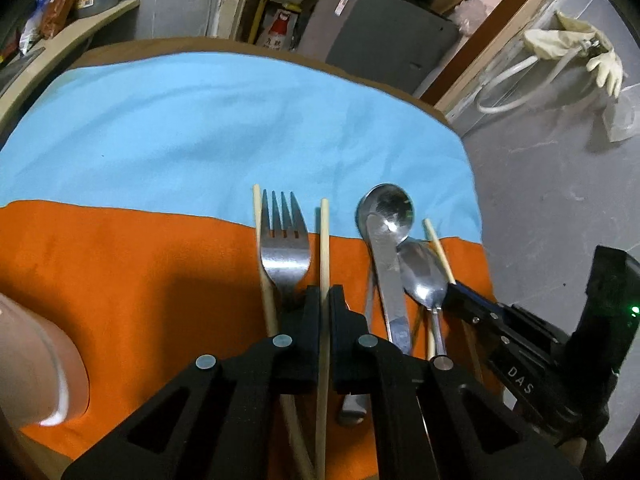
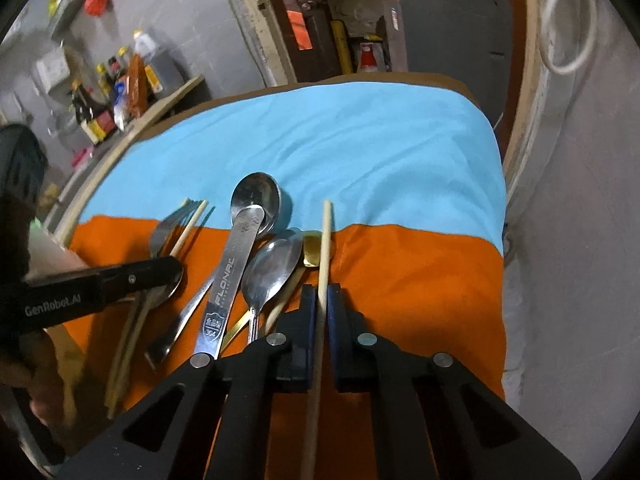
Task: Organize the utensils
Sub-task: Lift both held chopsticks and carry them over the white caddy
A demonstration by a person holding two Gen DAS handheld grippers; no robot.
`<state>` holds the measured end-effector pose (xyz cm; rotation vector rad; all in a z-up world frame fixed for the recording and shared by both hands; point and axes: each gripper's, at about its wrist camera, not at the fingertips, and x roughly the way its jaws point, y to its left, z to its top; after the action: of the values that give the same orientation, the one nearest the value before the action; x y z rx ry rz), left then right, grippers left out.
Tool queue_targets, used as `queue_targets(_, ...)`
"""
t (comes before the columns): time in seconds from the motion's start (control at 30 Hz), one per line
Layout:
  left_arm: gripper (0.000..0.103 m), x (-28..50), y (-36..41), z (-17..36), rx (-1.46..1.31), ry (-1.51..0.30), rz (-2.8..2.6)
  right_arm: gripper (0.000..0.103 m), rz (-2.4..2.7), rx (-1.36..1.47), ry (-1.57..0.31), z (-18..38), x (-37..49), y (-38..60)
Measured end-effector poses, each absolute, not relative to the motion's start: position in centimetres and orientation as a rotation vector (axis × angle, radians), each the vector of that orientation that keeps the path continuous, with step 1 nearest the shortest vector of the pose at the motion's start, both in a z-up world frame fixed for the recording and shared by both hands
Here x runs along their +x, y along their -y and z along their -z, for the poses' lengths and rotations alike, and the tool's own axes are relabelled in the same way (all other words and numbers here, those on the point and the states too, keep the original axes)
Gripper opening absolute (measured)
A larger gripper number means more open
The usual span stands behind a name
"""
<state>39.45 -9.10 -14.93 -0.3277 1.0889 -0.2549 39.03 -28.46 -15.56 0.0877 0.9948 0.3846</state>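
Note:
Utensils lie on an orange cloth (image 1: 120, 280) over a blue cloth (image 1: 224, 120). My left gripper (image 1: 325, 292) is shut on a pale chopstick (image 1: 324, 240). A second chopstick (image 1: 262, 248) and a steel fork (image 1: 285, 240) lie just left of it. To the right lie a round spoon (image 1: 386, 210), a flat steel handle (image 1: 390, 280) and an oval spoon (image 1: 422, 276). My right gripper (image 2: 321, 292) is shut on another chopstick (image 2: 325, 236), beside the round spoon (image 2: 256, 196), the oval spoon (image 2: 272, 268) and a gold utensil (image 2: 310, 250). The left gripper also shows in the right wrist view (image 2: 172, 272).
The table's wooden rim (image 2: 96, 184) curves on the left, with bottles (image 2: 100, 92) on a shelf beyond. A grey cabinet (image 1: 380, 40) stands behind the table. The cloth's right edge drops to grey floor (image 1: 560, 184). A hand (image 1: 36, 364) is at left.

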Motion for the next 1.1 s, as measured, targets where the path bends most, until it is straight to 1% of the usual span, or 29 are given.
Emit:
queue_targets(0.17, 0.002, 37.3, 8.9, 12.5, -0.338, -0.985, 0.284, 0.002, -0.404, 0.176, -0.916, 14.0, 37.2, 29.9)
queue_targets(0.5, 0.002, 33.0, 8.5, 7.6, -0.363, -0.759, 0.285, 0.002, -0.459, 0.238, -0.646, 8.8, 32.7, 29.6)
queue_targets(0.57, 0.002, 32.3, 7.5, 5.9, -0.374, -0.711, 0.287, 0.002, -0.481, 0.266, -0.591, 7.4, 32.2, 29.0)
queue_targets(0.8, 0.002, 30.6, 1.8, 0.0, -0.391, -0.569, 0.238, 0.003, -0.578, 0.323, -0.419, 2.0, 32.2, 24.0)
queue_targets(1.0, 0.002, 29.6, -5.4, -2.9, -0.406, -0.46, 0.167, 0.003, -0.666, 0.37, -0.303, -1.0, 32.6, 16.7)
queue_targets(1.1, 0.002, 29.6, -9.2, -3.5, -0.426, -0.404, 0.118, 0.003, -0.688, 0.422, -0.254, -1.8, 32.9, 13.5)
